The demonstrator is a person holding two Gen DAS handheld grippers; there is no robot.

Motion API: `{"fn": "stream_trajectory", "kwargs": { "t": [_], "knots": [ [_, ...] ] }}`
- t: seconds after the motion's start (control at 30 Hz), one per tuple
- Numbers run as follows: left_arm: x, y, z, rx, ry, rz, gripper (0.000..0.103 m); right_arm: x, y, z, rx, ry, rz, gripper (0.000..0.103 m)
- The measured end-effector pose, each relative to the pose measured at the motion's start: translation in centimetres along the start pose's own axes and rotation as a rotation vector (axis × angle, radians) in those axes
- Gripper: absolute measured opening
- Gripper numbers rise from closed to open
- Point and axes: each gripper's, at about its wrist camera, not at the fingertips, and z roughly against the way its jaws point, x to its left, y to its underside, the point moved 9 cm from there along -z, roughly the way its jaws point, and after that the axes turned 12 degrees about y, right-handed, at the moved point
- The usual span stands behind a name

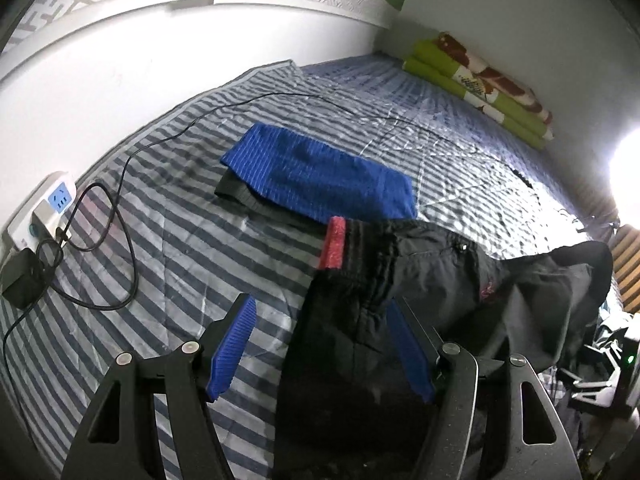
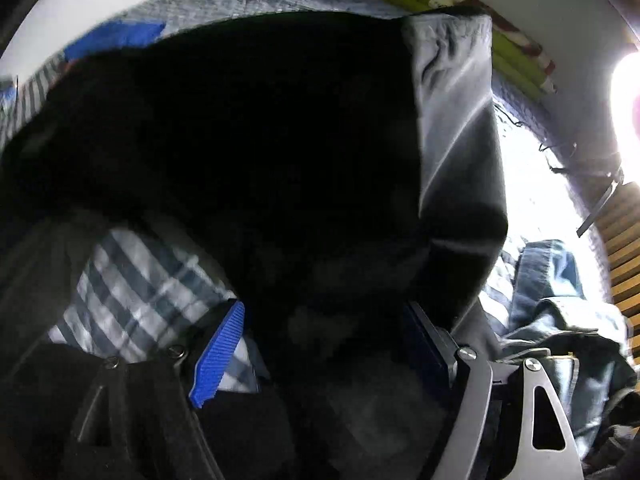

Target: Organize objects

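- A white power strip (image 1: 40, 210) lies at the far left of the bed by the white wall, with a black adapter (image 1: 22, 278) just beside it and a thin black cable (image 1: 120, 184) looping over the sheet.
- The sheet (image 1: 160, 240) is smooth, slightly glossy, with grey and white stripes.
- A blue ribbed cloth (image 1: 320, 176), folded to a flat rectangle, lies mid-bed with its long axis running from upper left to lower right; it rests on a folded black piece (image 1: 236, 194).
- The left hand-held gripper (image 1: 322, 346) has its blue ridged pads apart; the right pad is against the black shorts (image 1: 400, 280), the left pad is clear of them.
- The shorts are thin dark fabric with a gathered elastic waistband and a red tab (image 1: 333, 244); the waistband points towards the blue cloth, the rest trails to the near right edge of the bed.
- The right hand-held gripper (image 2: 326, 344) stands wide apart over the dark cloth; whether its pads touch it I cannot tell.
- Crumpled denim (image 2: 560, 312) lies at the right.
- A folded green quilt (image 1: 480, 84) with a red pattern lies along the far wall.
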Motion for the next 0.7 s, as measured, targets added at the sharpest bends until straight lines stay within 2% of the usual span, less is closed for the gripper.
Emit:
{"fn": "stream_trajectory", "kwargs": {
  "t": [0.03,0.1,0.17,0.23,0.3,0.4,0.47,0.5,0.53,0.57,0.6,0.63,0.67,0.7],
  "knots": [
    [0.0,0.0,0.0,0.001,-0.002,-0.001,0.071,-0.3,0.0,-0.3,0.015,-0.018,-0.02,0.075],
    [0.1,0.0,-0.2,0.003,-0.001,0.0,0.071,-1.0,0.0,-0.8,0.041,-0.06,-0.072,0.059],
    [-0.1,0.0,-0.3,0.003,0.003,-0.005,0.071,-1.9,-0.2,-0.8,0.06,-0.074,-0.101,0.01],
    [-0.4,0.0,-0.4,0.003,0.002,-0.012,0.071,-3.3,-0.5,-0.1,0.072,-0.096,-0.163,0.006],
    [-0.5,0.0,-0.4,0.004,0.0,-0.021,0.071,-5.2,-1.2,1.8,0.05,-0.177,-0.266,0.005],
    [-0.5,0.0,-0.5,0.007,-0.007,-0.022,0.071,-9.9,-3.3,6.2,-0.032,-0.322,-0.416,0.004],
    [-0.5,0.0,-0.6,0.009,-0.009,-0.022,0.071,-12.4,-4.7,8.0,-0.077,-0.337,-0.485,0.004],
    [-0.5,0.0,-0.6,0.008,-0.008,-0.023,0.071,-14.6,-5.3,8.5,-0.098,-0.319,-0.522,0.004],
    [-0.5,0.0,-0.6,0.009,-0.009,-0.027,0.071,-17.3,-5.9,8.6,-0.113,-0.256,-0.558,0.004],
    [-0.6,0.1,-0.7,0.01,-0.01,-0.029,0.071,-19.5,-6.4,8.1,-0.115,-0.176,-0.585,0.005],
    [-0.7,0.2,-0.8,0.013,-0.009,-0.032,0.071,-21.8,-6.7,7.5,-0.111,-0.061,-0.6,0.008],
    [-0.8,0.2,-0.9,0.02,-0.005,-0.035,0.071,-24.0,-6.9,6.5,-0.09,0.107,-0.584,0.015],
    [-0.9,0.3,-0.8,0.022,-0.002,-0.038,0.071,-25.1,-7.0,5.8,-0.061,0.209,-0.554,0.029],
    [-1.0,0.3,-0.7,0.021,0.0,-0.041,0.071,-25.7,-6.9,5.1,-0.033,0.282,-0.522,0.036]
  ]
}}
